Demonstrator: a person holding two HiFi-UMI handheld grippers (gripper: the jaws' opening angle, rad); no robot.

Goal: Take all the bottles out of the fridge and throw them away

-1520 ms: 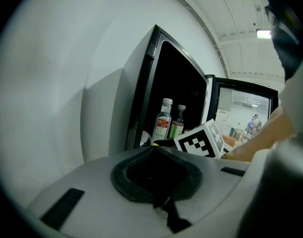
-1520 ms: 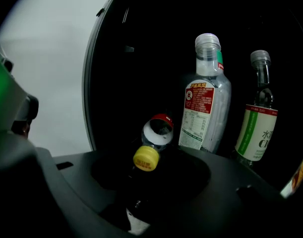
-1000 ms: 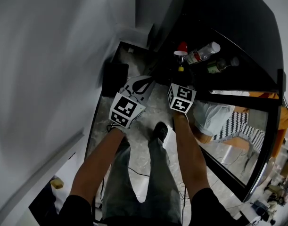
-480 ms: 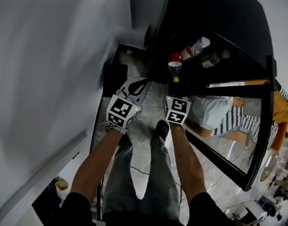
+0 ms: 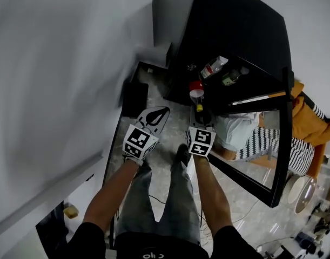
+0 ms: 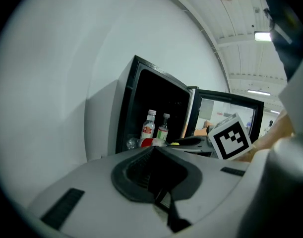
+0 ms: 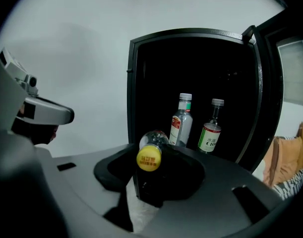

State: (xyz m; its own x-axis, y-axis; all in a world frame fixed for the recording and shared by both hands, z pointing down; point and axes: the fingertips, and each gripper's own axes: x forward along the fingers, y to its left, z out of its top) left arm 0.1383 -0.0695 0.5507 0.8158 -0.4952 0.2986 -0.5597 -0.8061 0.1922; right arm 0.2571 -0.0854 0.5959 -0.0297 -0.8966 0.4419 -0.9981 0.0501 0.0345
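Note:
The black fridge [image 5: 229,26] stands open. Two bottles stand upright inside: a clear one with a red label [image 7: 181,120] [image 5: 212,67] and one with a green label [image 7: 210,130] [image 5: 229,77]. My right gripper [image 5: 197,108] [image 7: 153,175] is shut on a third bottle [image 5: 196,90] with a red label; its yellow cap [image 7: 150,158] points back at the camera. That bottle hangs in front of the fridge opening, outside it. My left gripper [image 5: 156,114] [image 6: 153,152] hovers to the left of the right one, shut with nothing between its fingers.
The fridge's glass door [image 5: 273,144] swings out to the right. A dark box [image 5: 135,99] stands on the floor by the white wall [image 5: 56,63]. Orange and striped cushions [image 5: 305,123] lie behind the door. The person's legs and a shoe [image 5: 181,152] are below the grippers.
Both grippers have drawn back from the fridge and risen. The yellow-capped bottle came away from the opening in the right gripper. The two bottles inside have not moved.

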